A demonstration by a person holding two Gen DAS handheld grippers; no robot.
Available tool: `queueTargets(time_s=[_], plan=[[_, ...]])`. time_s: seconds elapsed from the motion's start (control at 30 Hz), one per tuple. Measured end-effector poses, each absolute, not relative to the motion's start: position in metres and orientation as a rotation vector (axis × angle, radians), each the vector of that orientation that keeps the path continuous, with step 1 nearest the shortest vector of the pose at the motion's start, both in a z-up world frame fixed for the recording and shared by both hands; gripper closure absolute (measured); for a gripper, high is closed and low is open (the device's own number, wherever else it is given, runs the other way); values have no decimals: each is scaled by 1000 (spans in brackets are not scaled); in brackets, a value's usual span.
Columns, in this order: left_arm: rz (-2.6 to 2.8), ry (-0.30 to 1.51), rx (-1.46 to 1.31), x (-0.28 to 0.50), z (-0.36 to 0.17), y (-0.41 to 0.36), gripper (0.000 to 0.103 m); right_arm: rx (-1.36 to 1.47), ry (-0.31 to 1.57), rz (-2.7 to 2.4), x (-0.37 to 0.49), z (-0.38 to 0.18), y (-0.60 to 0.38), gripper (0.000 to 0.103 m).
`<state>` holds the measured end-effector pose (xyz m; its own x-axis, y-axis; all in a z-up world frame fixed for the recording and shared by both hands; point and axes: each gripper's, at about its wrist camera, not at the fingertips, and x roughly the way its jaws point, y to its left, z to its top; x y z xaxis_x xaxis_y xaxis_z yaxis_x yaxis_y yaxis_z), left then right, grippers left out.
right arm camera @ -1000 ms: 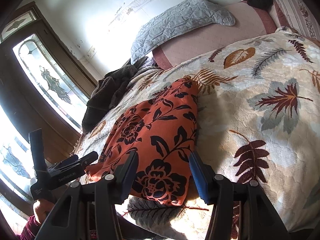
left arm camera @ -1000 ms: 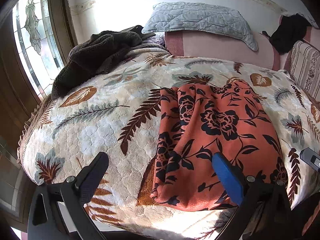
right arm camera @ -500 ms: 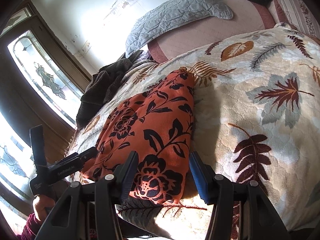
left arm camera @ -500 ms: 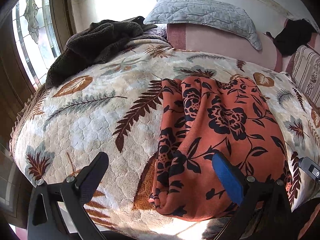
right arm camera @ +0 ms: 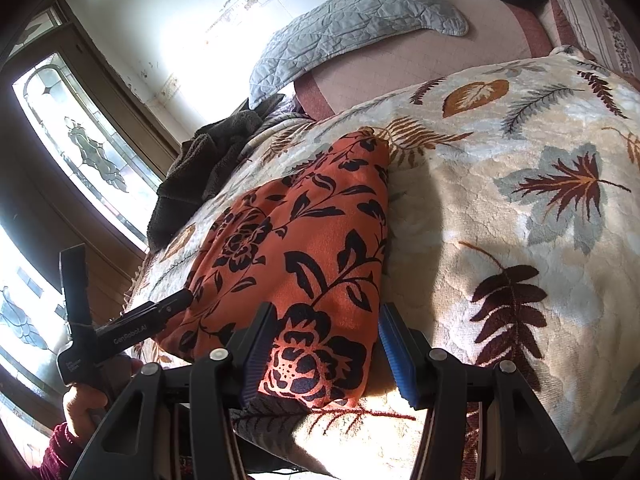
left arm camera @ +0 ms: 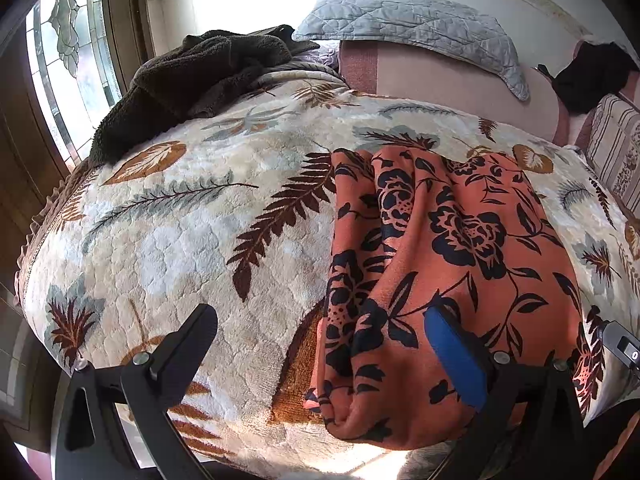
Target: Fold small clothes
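One orange floral garment (left arm camera: 448,264) lies folded lengthwise on the leaf-print blanket (left arm camera: 168,240), near its front edge. Both my grippers gape wide, holding nothing: left gripper (left arm camera: 332,344) straddles its left edge, right gripper (right arm camera: 324,344) spans its near end.

A home bedroom: leaf-patterned blanket (left arm camera: 192,240) on a bed, quilted pillow (left arm camera: 412,24), leaded-glass window (left arm camera: 68,40).
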<state>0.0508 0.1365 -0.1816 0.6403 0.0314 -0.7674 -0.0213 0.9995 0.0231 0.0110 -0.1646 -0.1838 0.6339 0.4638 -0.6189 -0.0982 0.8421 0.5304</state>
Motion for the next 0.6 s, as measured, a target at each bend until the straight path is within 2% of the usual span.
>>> queueTargets(time_s=[0.33,0.6], plan=[[36,888,14,52,-189,139,0,455,812,378,10,-182,-154,46],[28,902,16,54,-197,139,0,378,894,342,17,-198,-138,46]])
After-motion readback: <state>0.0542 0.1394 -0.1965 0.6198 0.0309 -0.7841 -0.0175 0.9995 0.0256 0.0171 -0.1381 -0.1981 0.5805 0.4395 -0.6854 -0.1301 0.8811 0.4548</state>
